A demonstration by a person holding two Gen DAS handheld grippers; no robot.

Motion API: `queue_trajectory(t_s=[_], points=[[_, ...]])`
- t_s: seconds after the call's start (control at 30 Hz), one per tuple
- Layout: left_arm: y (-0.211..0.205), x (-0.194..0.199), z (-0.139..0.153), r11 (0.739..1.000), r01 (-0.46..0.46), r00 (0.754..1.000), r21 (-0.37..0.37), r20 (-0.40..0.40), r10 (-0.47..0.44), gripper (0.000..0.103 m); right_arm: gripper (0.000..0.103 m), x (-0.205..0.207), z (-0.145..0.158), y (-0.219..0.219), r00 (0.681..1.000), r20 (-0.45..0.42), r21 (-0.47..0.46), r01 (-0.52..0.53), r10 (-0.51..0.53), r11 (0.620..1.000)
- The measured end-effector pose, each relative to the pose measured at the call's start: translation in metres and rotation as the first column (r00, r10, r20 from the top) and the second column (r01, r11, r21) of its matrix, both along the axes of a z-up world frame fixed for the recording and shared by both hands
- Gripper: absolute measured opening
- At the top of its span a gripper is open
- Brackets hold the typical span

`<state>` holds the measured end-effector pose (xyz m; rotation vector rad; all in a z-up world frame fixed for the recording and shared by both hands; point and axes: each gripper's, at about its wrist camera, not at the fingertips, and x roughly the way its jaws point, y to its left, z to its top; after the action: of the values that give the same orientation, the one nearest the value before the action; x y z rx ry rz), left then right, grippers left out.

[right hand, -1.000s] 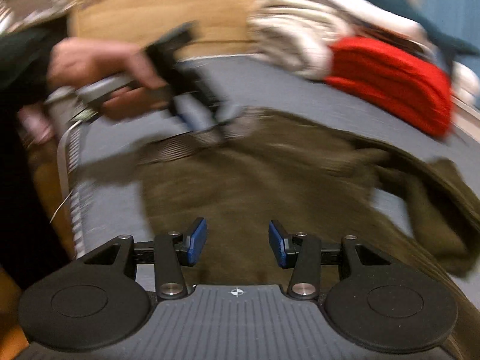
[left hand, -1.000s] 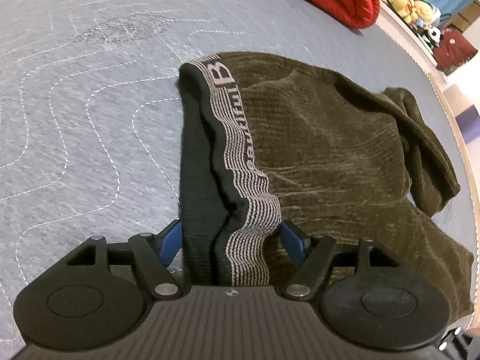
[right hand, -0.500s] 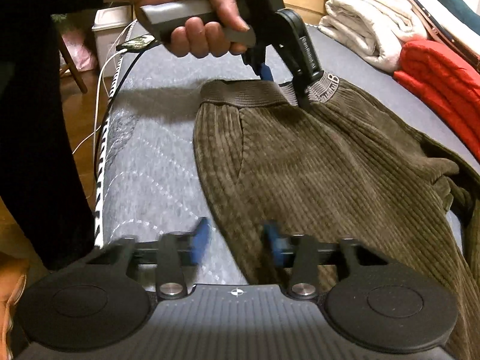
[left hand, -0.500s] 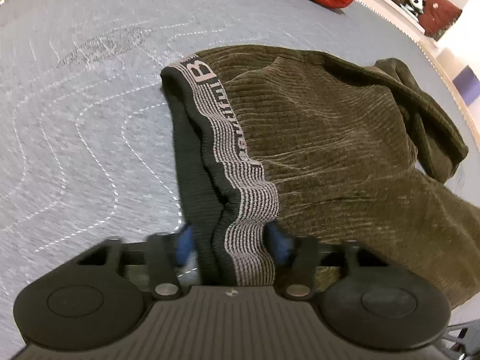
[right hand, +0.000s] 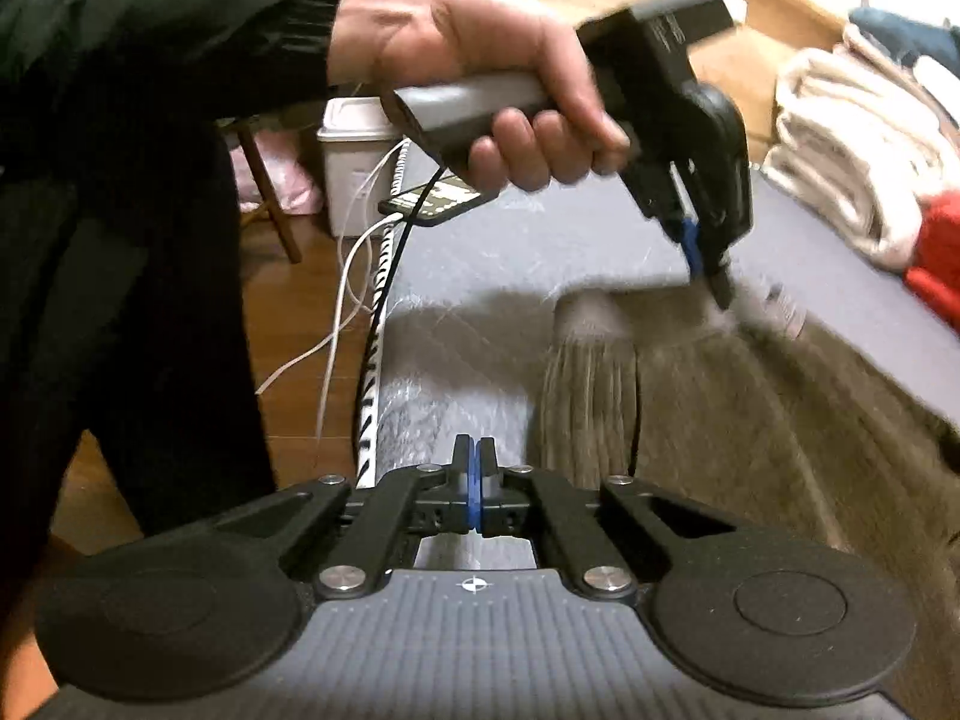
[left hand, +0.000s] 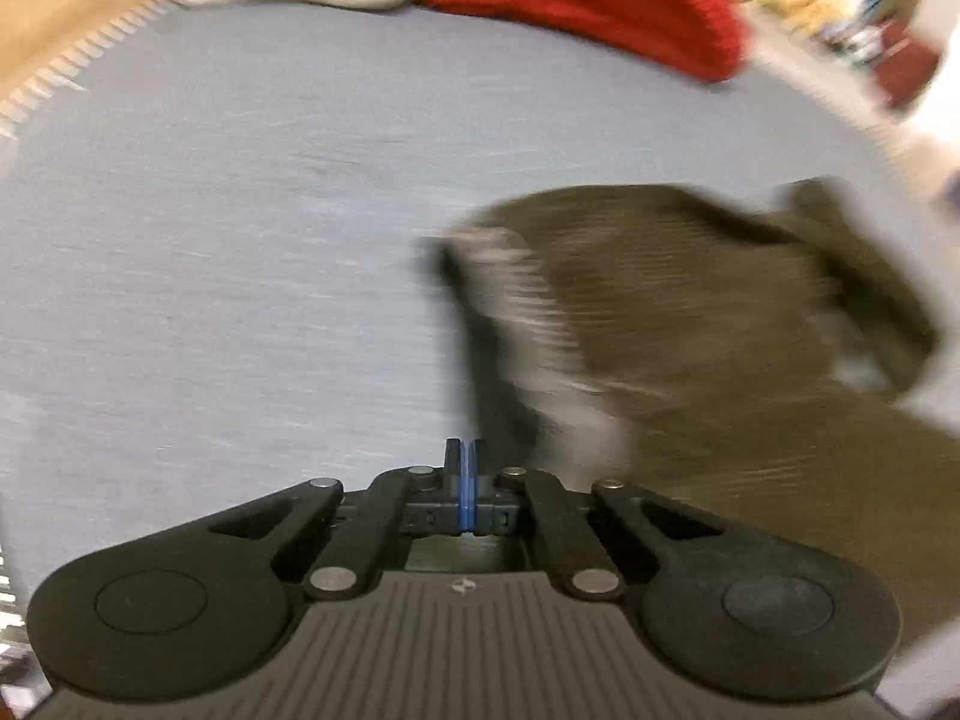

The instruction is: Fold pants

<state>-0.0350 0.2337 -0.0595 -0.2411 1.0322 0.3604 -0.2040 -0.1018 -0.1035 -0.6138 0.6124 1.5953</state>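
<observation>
Both grippers — left gripper [left hand: 462, 461], right gripper [right hand: 474, 461] — have just closed empty beside the pants [right hand: 750, 420]; regrasp needed.

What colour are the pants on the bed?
Olive-brown ribbed corduroy pants; the right wrist view shows them best.

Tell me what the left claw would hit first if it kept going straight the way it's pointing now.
Most likely the bare grey mattress. The shut left claw points at it, just left of the pants waistband. Blur makes depth uncertain, so it might graze the waistband.
</observation>
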Motion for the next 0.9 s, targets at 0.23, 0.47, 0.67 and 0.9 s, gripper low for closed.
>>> queue_trajectory(t_s=[0.23, 0.47, 0.67, 0.9], points=[[0.029, 0.005, 0.002, 0.976, -0.073, 0.990, -0.206, 0.101, 0.095, 0.031, 0.050, 0.032, -0.006, -0.013, 0.978, 0.080, -0.067, 0.198, -0.192, 0.978], [0.024, 0.039, -0.028, 0.922, -0.098, 0.986, -0.374, 0.091, 0.141, 0.072, 0.044, 0.030, -0.040, -0.033, 0.974, 0.167, -0.183, 0.182, -0.152, 0.966], [0.014, 0.060, -0.054, 0.941, -0.086, 0.994, -0.328, 0.034, 0.102, 0.067, 0.019, 0.030, -0.040, -0.037, 0.982, 0.153, -0.175, 0.139, -0.112, 0.975], [0.014, 0.051, -0.016, 0.971, -0.065, 0.989, -0.231, 0.118, 0.095, 0.011, 0.014, 0.035, -0.027, -0.037, 0.992, 0.105, -0.112, 0.086, -0.075, 0.990]])
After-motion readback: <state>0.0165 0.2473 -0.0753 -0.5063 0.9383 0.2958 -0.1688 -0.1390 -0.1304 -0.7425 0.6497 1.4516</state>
